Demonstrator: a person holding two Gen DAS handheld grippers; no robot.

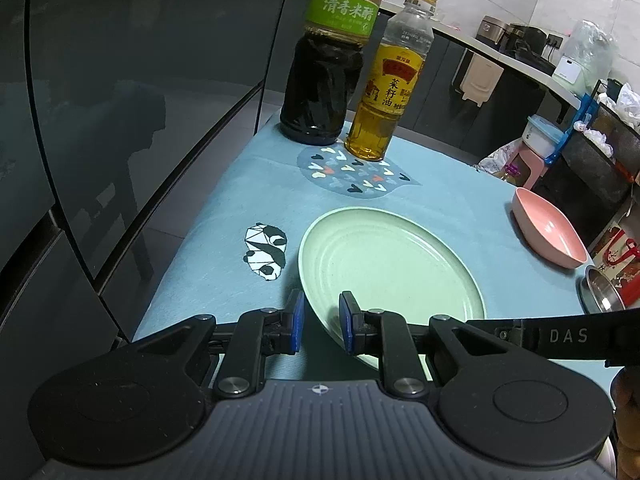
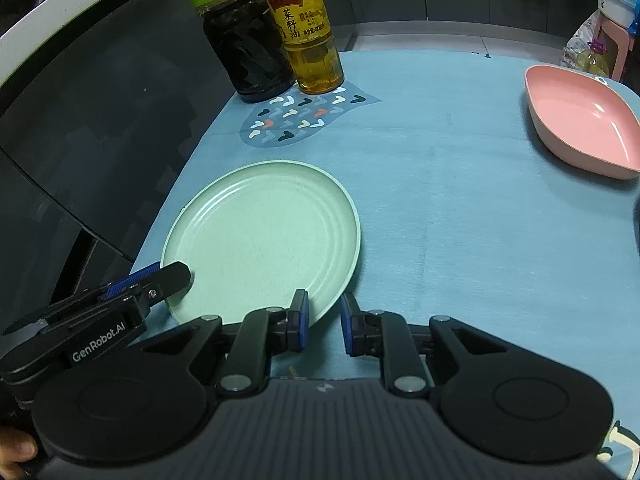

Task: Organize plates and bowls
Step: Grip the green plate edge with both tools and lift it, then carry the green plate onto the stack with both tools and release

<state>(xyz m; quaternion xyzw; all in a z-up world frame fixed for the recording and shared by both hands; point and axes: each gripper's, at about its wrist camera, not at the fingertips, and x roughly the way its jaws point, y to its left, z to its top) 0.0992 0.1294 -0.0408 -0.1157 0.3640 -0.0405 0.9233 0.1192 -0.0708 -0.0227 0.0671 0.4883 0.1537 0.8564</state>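
On the blue-clothed bench lay the green plate, flat, its near rim toward us. We held our left tool with its parted fingers astride that rim, one above and one below, not yet closed. Our right tool, likewise parted and empty, sat just beside the plate's right edge. Well apart to the right rested the pink bowl, nearer our right hand.

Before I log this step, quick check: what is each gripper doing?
Left gripper: open, straddling the near rim of the green plate, not clamped.
Right gripper: open, at the plate's near edge, holding nothing.
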